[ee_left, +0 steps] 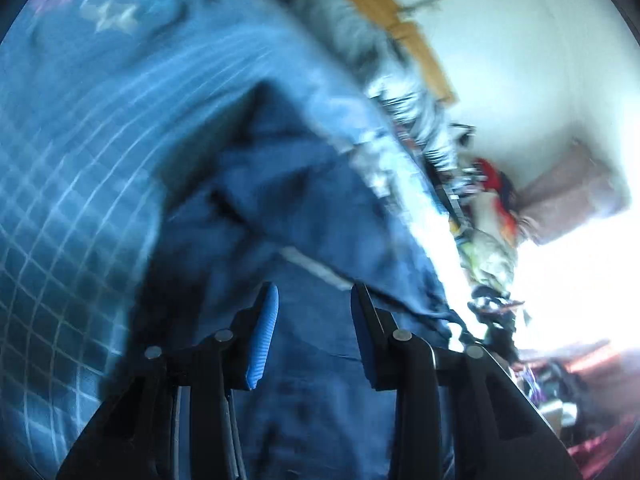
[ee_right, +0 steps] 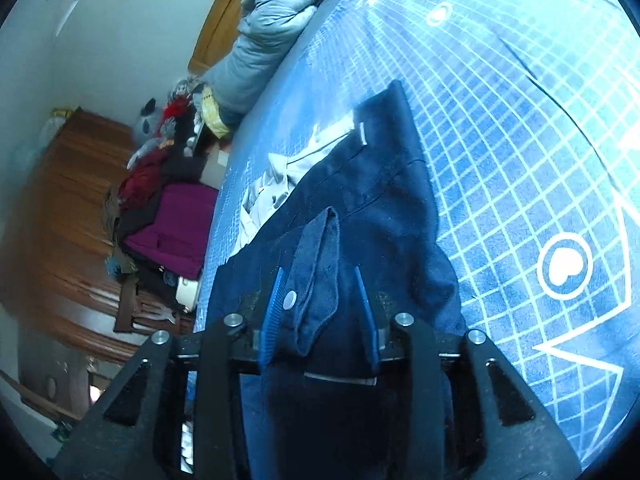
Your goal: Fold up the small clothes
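Observation:
A dark navy garment [ee_right: 380, 184] lies spread on the blue grid-patterned bedsheet [ee_right: 520, 140]. Its waistband flap with a white snap button [ee_right: 289, 299] sits between the blue pads [ee_right: 274, 316] of my right gripper [ee_right: 322, 312]. The jaws stand wide apart, so they are open around the cloth. A pale grey-white garment [ee_right: 280, 172] lies partly under the navy one. The left wrist view is motion-blurred. There my left gripper [ee_left: 314, 324] is open just above the navy garment [ee_left: 300, 208], with nothing pinched between its pads.
A grey duvet [ee_right: 268, 40] is bunched along the bed's far edge. Beyond the bed edge are a pile of clothes and toys [ee_right: 160, 152], a magenta cushion [ee_right: 176, 232] and a wooden cabinet [ee_right: 60, 200]. The gridded bedsheet [ee_left: 60, 200] extends to the left.

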`<state>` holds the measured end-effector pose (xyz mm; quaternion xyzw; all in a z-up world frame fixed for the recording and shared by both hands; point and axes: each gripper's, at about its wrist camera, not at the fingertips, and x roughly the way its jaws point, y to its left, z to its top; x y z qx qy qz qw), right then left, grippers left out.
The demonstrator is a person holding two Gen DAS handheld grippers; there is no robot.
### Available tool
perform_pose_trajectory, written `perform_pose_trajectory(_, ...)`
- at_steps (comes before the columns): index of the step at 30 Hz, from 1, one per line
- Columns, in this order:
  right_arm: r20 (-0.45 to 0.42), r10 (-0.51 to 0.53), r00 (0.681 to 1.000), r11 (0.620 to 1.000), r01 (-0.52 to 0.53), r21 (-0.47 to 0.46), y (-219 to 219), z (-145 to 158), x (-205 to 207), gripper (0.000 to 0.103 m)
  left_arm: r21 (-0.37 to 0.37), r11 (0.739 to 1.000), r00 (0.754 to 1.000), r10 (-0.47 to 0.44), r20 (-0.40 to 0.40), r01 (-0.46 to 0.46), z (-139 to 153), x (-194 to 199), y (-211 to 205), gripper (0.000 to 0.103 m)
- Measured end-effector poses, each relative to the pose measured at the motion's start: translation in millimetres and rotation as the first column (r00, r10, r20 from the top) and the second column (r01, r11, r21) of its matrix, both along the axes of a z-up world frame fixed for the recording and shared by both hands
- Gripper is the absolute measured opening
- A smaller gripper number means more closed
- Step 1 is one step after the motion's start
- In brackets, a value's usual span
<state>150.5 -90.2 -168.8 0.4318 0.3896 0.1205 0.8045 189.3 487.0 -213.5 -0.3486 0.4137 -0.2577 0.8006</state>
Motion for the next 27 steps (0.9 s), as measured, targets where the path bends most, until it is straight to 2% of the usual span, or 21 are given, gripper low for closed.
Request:
perform_pose_trajectory(3,0.033,0.0,0.999,0.996,0.003,-0.088,6,15,3,0.035,-0.026,1.0,0.994,0.002,0.105,0.001,30,13,-6,0.043)
perform_pose_trajectory(5,0.068,-0.012,0.998,0.99,0.021,-0.141,10,26,2,0.035,-0.004,1.0,0.992,0.008,0.124,-0.007,37,32,-7,0.053)
perform_pose_trajectory(7,0.097,-0.017,0.995,0.981,0.036,-0.19,13,37,-1,0.035,0.113,0.993,0.997,0.029,0.075,-0.037,26,64,-16,0.054)
perform_pose_trajectory(8,0.112,-0.012,0.994,0.977,0.036,-0.21,17,43,-1,0.034,0.21,0.977,0.999,0.041,0.007,-0.042,11,77,-19,0.054)
perform_pose_trajectory(9,0.128,0.0,0.992,0.974,0.028,-0.223,20,50,-3,0.034,0.309,0.95,0.994,0.074,-0.086,-0.044,-11,86,-21,0.051)
perform_pose_trajectory(10,0.14,0.018,0.99,0.973,0.015,-0.23,24,57,0,0.033,0.303,0.952,0.991,0.09,-0.104,-0.055,-21,86,-18,0.033)
perform_pose_trajectory(11,0.154,0.045,0.987,0.97,-0.006,-0.242,31,64,3,0.032,0.245,0.965,0.992,0.111,-0.055,-0.094,-24,77,-10,0.036)
perform_pose_trajectory(12,0.164,0.082,0.983,0.967,-0.038,-0.254,40,71,10,0.032,0.19,0.976,0.991,0.12,-0.055,-0.107,-30,70,-3,0.035)
perform_pose_trajectory(13,0.172,0.128,0.977,0.964,-0.082,-0.254,51,75,20,0.032,0.141,0.981,0.988,0.141,-0.056,-0.132,-34,62,4,0.03)
perform_pose_trajectory(15,0.178,0.262,0.949,0.947,-0.217,-0.236,89,82,53,0.032,0.07,0.985,0.985,0.16,-0.06,-0.156,-39,54,12,0.028)
perform_pose_trajectory(16,0.175,0.337,0.925,0.928,-0.295,-0.229,115,82,72,0.032,0.066,0.986,0.985,0.159,-0.062,-0.154,-40,51,13,0.028)
perform_pose_trajectory(18,0.157,0.5,0.852,0.86,-0.468,-0.203,179,77,112,0.032,0.075,0.986,0.986,0.152,-0.062,-0.147,-39,51,11,0.028)
perform_pose_trajectory(19,0.146,0.581,0.8,0.81,-0.554,-0.191,217,71,131,0.032,0.074,0.986,0.987,0.151,-0.058,-0.146,-39,48,13,0.028)
perform_pose_trajectory(20,0.123,0.672,0.731,0.74,-0.655,-0.149,257,60,150,0.032,0.068,0.987,0.987,0.149,-0.054,-0.146,-39,44,17,0.028)
perform_pose_trajectory(22,0.076,0.783,0.617,0.622,-0.78,-0.077,324,34,176,0.032,0.051,0.988,0.988,0.15,-0.044,-0.148,-38,46,14,0.028)
perform_pose_trajectory(23,0.046,0.835,0.548,0.549,-0.836,-0.009,354,18,187,0.032,0.044,0.988,0.988,0.15,-0.04,-0.148,-41,42,23,0.029)
perform_pose_trajectory(24,0.015,0.864,0.504,0.503,-0.864,0.03,381,0,196,0.032,0.038,0.988,0.989,0.148,-0.031,-0.146,-40,39,23,0.03)
perform_pose_trajectory(25,-0.014,0.877,0.481,0.481,-0.876,0.044,399,-14,203,0.032,0.033,0.989,0.99,0.142,-0.021,-0.142,-39,36,26,0.035)
perform_pose_trajectory(27,-0.051,0.913,0.405,0.408,-0.899,0.159,427,-43,213,0.032,0.028,0.991,0.991,0.131,-0.003,-0.131,-40,24,31,0.041)
